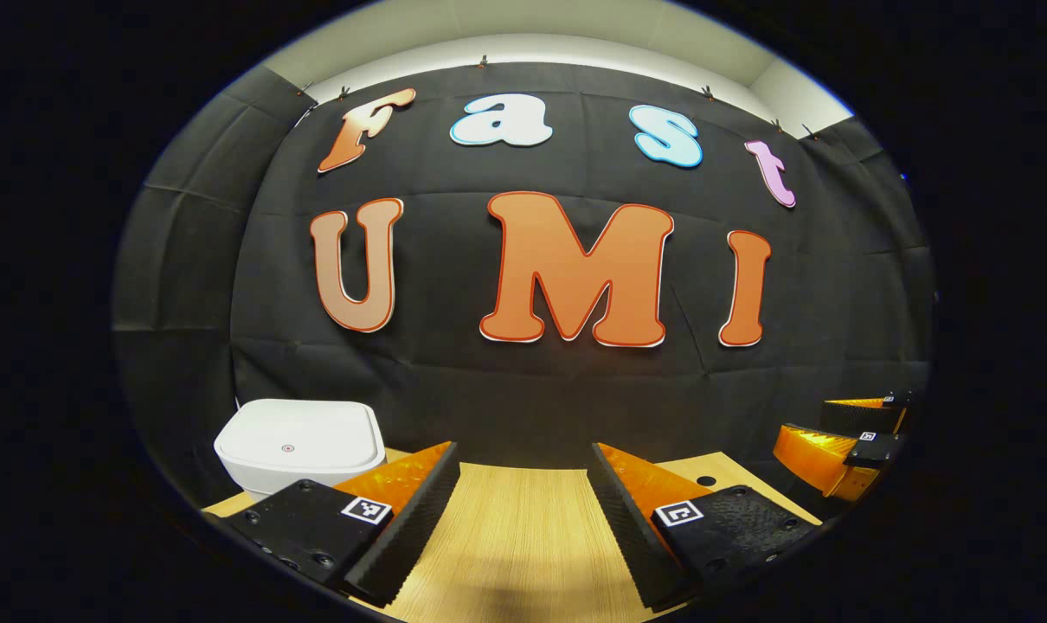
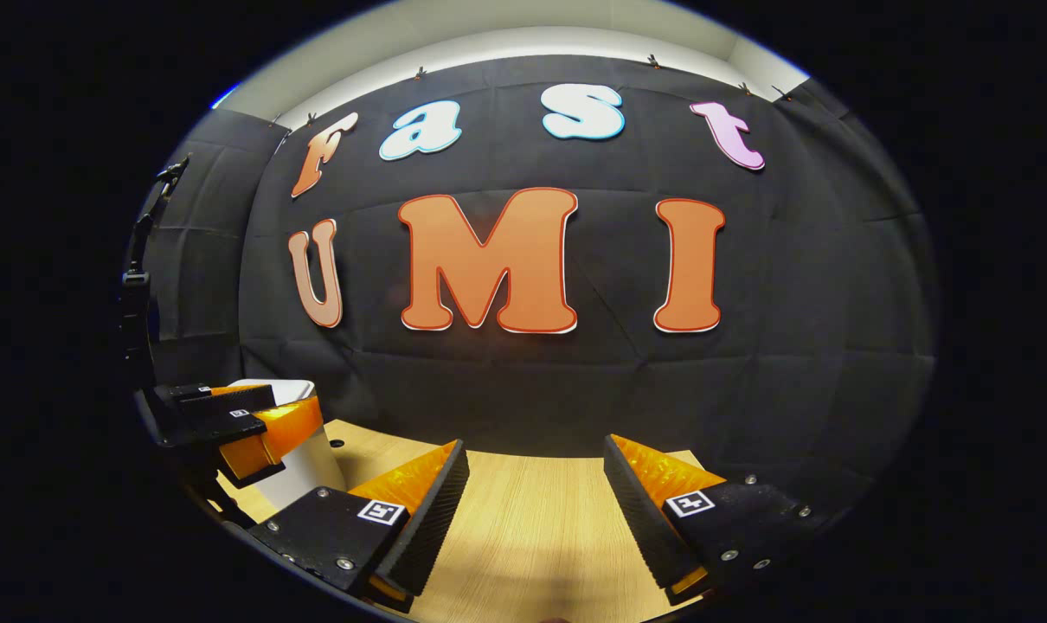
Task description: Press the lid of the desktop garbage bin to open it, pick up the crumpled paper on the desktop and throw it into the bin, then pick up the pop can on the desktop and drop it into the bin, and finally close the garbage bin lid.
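A: Status check. Your left claw point(image 1: 523, 528) is spread wide with nothing in it, hanging over bare desk point(image 1: 523, 554). Same for your right claw point(image 2: 532, 519): wide open, empty, nothing between the fingers.

B: Where's the bin?

A: The garbage bin point(image 1: 298, 446) stands at the desk's far left corner, close to the booth wall, lid down flat. It has a small round mark point(image 1: 287, 449) on top near the front edge; my guess is that's the press spot. In the right gripper view the bin point(image 2: 311, 463) sits partly behind your left claw point(image 2: 229, 424).

B: So the step is the lid press?

A: Looks that way, nothing's been opened yet. Use the left claw, it's nearer. Swing it toward that left corner, come down from above, and push with one fingertip on the mark, not the lid's rear. Press straight down, short and firm, then lift off so the lid can pop up freely. Don't shove sideways, since the bin looks light and could slide toward the wall.

B: Paper and can?

A: Can't place them from here
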`<state>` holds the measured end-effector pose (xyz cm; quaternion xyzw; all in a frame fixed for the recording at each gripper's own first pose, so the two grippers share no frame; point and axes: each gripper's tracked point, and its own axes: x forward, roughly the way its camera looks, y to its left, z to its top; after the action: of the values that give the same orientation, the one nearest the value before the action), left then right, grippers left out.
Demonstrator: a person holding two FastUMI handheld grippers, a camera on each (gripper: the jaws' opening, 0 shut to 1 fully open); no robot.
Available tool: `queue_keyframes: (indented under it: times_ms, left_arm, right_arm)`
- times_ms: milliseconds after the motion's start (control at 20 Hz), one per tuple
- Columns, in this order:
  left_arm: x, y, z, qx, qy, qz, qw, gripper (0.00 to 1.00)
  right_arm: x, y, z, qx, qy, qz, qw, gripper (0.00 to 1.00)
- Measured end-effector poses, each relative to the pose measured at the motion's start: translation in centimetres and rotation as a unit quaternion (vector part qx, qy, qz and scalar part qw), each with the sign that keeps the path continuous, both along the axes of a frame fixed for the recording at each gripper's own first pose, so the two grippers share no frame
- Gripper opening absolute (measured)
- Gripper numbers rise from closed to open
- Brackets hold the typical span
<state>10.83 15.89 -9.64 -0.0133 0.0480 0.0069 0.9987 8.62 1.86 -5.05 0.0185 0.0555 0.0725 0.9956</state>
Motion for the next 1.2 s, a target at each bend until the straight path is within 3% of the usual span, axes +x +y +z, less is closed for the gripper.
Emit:
queue_keyframes:
  times_ms: [1200]
  left_arm:
    - [-0.3,-2.4,-1.0,0.02,0.013,-0.032,0.999,0.95]
  right_arm:
    - [-0.2,-0.1,-0.8,0.001,0.011,-0.004,1.0,0.93]
